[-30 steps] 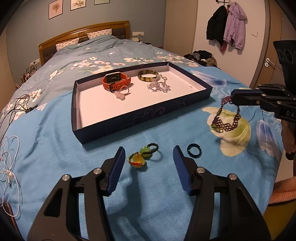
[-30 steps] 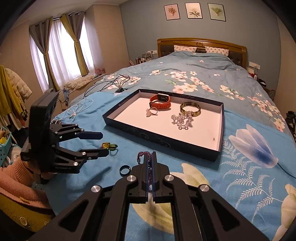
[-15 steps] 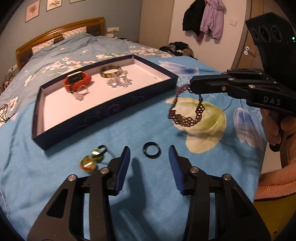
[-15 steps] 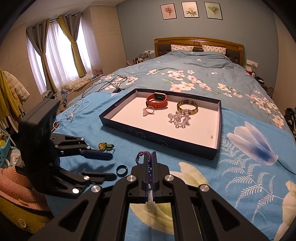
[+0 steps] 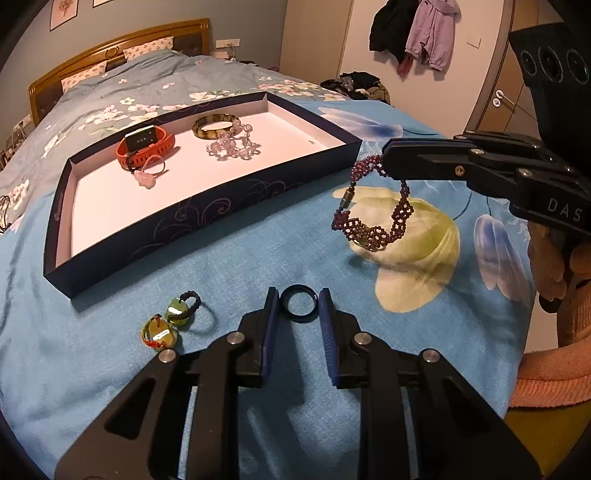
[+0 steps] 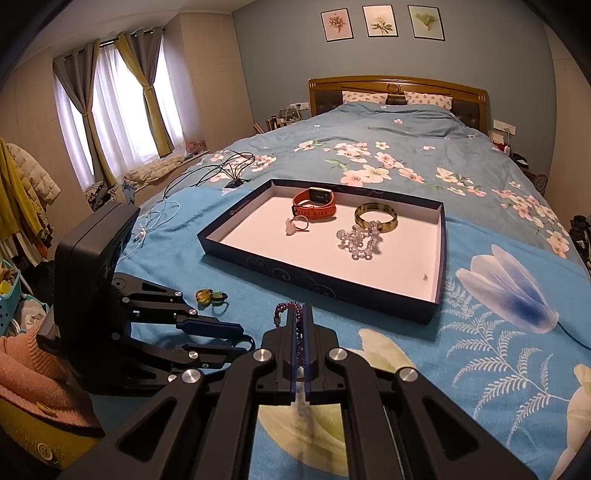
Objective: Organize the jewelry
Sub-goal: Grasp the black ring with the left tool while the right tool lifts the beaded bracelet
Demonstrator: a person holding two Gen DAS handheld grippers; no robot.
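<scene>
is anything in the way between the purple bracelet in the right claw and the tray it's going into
Nothing visible blocks it. The purple beaded bracelet hangs from the shut right claw, just outside the tray's near corner. Only the tray's low wall lies between, and the tray floor on that side is bare.

Floral bedspread, cables, curtains, hung jackets.

The bedspread is soft matt cloth. The tray looks like matt card, its walls printed. The black ring is smooth and glossy; the purple bracelet is beaded; the headboard is polished wood.
</scene>
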